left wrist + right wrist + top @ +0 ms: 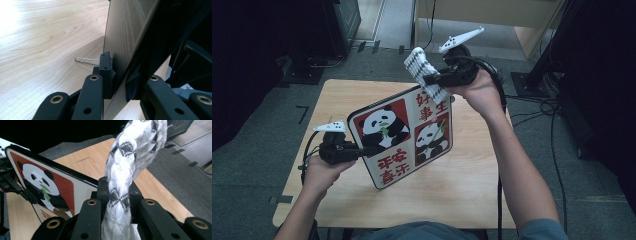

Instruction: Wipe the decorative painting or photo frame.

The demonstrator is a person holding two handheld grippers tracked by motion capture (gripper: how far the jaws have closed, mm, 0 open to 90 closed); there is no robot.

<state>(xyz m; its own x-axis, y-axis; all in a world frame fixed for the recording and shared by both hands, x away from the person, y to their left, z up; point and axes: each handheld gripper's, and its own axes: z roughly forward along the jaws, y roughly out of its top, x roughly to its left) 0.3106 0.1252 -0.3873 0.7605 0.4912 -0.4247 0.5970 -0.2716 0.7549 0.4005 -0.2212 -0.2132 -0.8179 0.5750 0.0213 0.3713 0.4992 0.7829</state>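
Left hand-held gripper (368,150): clamped on the panda board's (402,135) edge, propping it tilted above the worktop (472,190), seemingly for wiping. Right hand-held gripper (428,78): clenched on checked cloth (424,70), raised at the board's top corner.

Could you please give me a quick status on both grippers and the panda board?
Left hand-held gripper shut on panda board, held tilted above table. Right hand-held gripper shut on cloth at board's top corner. Nothing in the way.
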